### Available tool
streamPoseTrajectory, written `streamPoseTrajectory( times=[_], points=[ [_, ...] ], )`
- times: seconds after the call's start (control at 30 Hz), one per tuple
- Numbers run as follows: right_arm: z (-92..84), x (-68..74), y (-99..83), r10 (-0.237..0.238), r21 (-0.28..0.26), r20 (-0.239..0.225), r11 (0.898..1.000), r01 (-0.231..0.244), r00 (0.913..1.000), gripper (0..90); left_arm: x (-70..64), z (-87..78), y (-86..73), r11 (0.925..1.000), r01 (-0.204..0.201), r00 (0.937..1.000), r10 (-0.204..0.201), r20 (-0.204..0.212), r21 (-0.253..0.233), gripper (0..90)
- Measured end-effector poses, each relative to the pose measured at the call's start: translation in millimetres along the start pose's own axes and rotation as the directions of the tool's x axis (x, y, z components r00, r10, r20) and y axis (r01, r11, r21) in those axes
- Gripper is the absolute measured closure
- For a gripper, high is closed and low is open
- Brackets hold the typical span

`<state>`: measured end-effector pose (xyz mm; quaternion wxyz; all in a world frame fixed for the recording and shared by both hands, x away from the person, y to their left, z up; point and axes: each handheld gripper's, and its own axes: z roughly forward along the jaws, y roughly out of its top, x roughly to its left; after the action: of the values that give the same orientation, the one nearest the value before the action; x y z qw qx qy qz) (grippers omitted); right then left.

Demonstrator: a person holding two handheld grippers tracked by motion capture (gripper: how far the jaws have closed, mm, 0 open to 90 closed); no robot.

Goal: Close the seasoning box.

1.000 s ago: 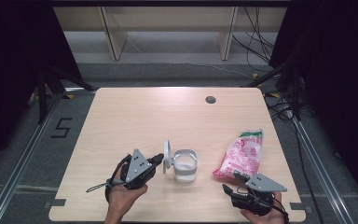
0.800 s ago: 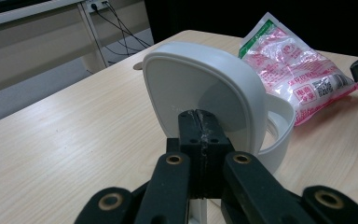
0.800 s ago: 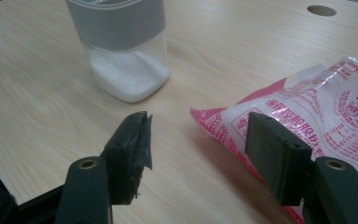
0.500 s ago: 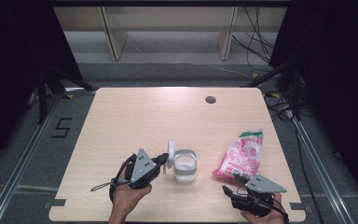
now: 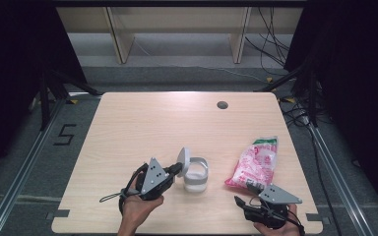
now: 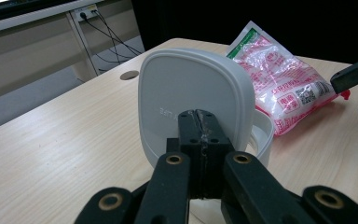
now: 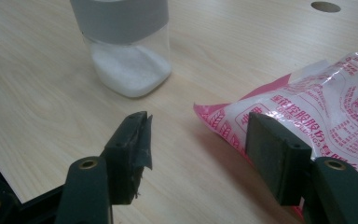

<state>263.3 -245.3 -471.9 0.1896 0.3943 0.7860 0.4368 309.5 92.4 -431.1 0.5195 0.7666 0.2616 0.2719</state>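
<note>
Lid (image 6: pixel 193 93) stands upright, touching the closed left gripper (image 6: pixel 199 126) tips.

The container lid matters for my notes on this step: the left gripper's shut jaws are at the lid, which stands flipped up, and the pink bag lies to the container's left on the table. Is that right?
One thing is wrong: the pink bag lies to the right of the container, as the high view shows. The rest holds: the left gripper has shut jaws at the flipped-up lid.
</note>
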Motion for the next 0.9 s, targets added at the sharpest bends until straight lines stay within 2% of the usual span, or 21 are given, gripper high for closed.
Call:
streamPoseTrajectory(
  times=[0.07,0.1,0.13,0.17,0.2,0.3,0.33,0.37,0.4,0.43,0.47,0.6,0.63,0.67,0.7,0.77,0.9],
  points=[
    [-0.3,1.4,0.0,0.012,0.005,0.002,1.0,-0.012,0.9999,40.5,-1.0,1.4,0.1,1.0,0.003,1.0,-0.003,0.003,0.001,89.2],
    [0.3,-1.0,0.2,-0.022,-0.006,0.007,1.0,0.022,0.9997,40.5,-1.9,2.0,0.2,1.0,0.007,1.0,-0.007,0.006,-0.001,89.3],
    [0.3,0.0,0.0,-0.006,0.0,0.001,1.0,0.006,1.0,40.5,-2.6,2.5,0.6,1.0,0.004,1.0,-0.004,0.007,-0.006,89.3],
    [0.4,-1.0,0.2,-0.022,-0.005,0.007,1.0,0.022,0.9997,40.5,-3.6,2.9,0.9,1.0,0.005,0.9999,-0.005,0.01,-0.004,89.3],
    [0.2,0.4,0.1,-0.003,0.0,0.001,1.0,0.003,1.0,40.5,-4.4,3.7,1.4,1.0,0.003,0.9999,-0.003,0.012,-0.006,89.3],
    [-0.1,0.5,0.1,0.002,0.0,0.002,1.0,-0.002,1.0,40.5,-7.9,6.4,1.8,1.0,0.004,0.9997,-0.004,0.025,-0.008,89.2],
    [0.1,0.4,0.0,-0.002,-0.002,0.005,1.0,0.002,1.0,40.6,-5.4,5.8,2.8,0.9992,-0.039,0.999,0.039,-0.02,-0.006,89.2],
    [-0.1,0.3,-0.1,-0.014,0.005,0.002,1.0,0.014,0.9999,40.5,-4.3,6.1,3.1,0.9982,-0.057,0.9962,0.055,-0.068,-0.021,89.1],
    [-0.2,0.1,-0.1,-0.016,0.006,0.001,1.0,0.016,0.9999,40.5,-10.1,7.7,2.3,0.9998,0.011,0.9995,-0.011,0.029,-0.016,88.8],
    [-0.4,0.0,0.1,-0.017,0.01,0.0,1.0,0.017,0.9999,40.5,-10.7,7.4,2.4,0.9997,0.02,0.9989,-0.019,0.042,-0.014,88.2],
    [-0.4,0.0,0.1,-0.016,0.01,0.0,1.0,0.016,0.9999,40.5,-5.5,4.8,3.8,0.9992,-0.037,0.9982,0.036,-0.048,-0.014,86.6],
    [-0.2,1.6,0.1,0.008,0.004,0.003,1.0,-0.008,1.0,40.5,-1.7,3.8,3.7,0.999,-0.035,0.9993,0.034,-0.015,-0.029,81.1],
    [-0.1,0.5,0.3,-0.008,0.003,0.001,1.0,0.008,1.0,40.5,-4.8,4.1,2.1,0.9989,0.035,0.9984,-0.033,0.045,-0.031,79.5],
    [-0.1,0.6,0.3,-0.007,0.005,0.001,1.0,0.007,1.0,40.5,-4.6,3.3,1.3,0.9977,0.058,0.9969,-0.056,0.055,-0.036,77.5],
    [0.9,-1.7,0.6,-0.031,-0.004,-0.002,1.0,0.031,0.9995,40.5,-3.4,2.7,0.9,0.998,0.053,0.9972,-0.051,0.054,-0.035,76.4],
    [1.0,-2.3,0.4,-0.043,0.003,-0.003,0.999,0.043,0.9991,40.4,-1.7,2.3,-1.4,0.9976,0.055,0.9971,-0.053,0.055,-0.042,73.7],
    [1.6,-2.2,0.2,-0.038,0.003,-0.004,0.999,0.038,0.9993,40.2,0.9,0.7,-5.2,0.9961,0.075,0.9957,-0.073,0.058,-0.046,64.8]
  ],
)
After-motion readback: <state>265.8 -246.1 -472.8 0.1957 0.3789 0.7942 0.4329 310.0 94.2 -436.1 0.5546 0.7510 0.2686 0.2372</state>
